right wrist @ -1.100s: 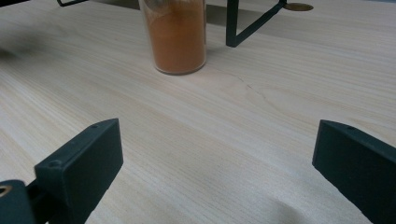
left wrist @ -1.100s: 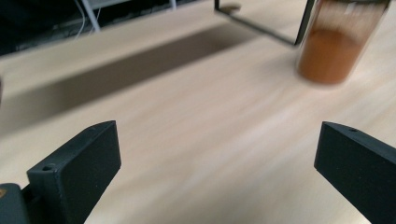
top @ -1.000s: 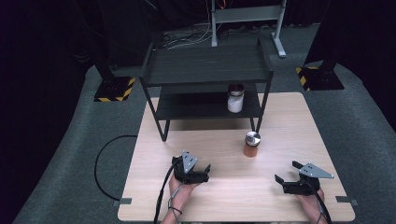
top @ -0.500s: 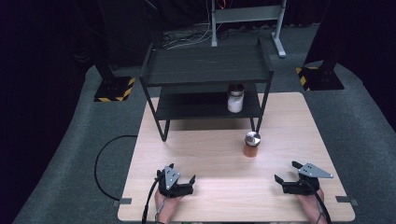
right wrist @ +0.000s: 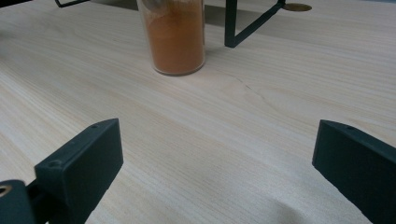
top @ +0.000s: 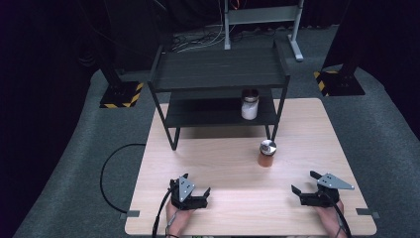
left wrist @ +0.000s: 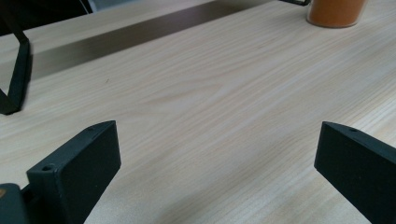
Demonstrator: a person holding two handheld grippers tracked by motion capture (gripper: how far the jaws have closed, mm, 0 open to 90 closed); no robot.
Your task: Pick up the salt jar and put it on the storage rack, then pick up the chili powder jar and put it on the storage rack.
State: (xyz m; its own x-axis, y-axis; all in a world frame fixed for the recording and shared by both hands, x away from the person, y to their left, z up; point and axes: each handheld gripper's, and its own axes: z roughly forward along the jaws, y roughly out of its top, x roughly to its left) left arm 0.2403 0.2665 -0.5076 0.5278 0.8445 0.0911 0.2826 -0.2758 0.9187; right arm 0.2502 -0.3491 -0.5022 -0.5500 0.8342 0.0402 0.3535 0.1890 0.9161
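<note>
Two jars in all: one jar of orange powder (top: pixel 267 154) with a silver lid standing on the table (top: pixel 223 168), one white jar (top: pixel 249 104) on the lower level of the rack. One black two-level rack (top: pixel 218 69). Two grippers: left gripper (top: pixel 190 189), right gripper (top: pixel 306 182). Two yellow-black striped bases (top: pixel 118 95) on the floor.

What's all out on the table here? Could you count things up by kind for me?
Jars: 2, an orange-filled jar on the table and a white-filled jar on the lower level of the shelf rack.
Black shelf rack: 1.
Handheld grippers: 2, left gripper and right gripper, both open and holding nothing.
Total: 5.
</note>
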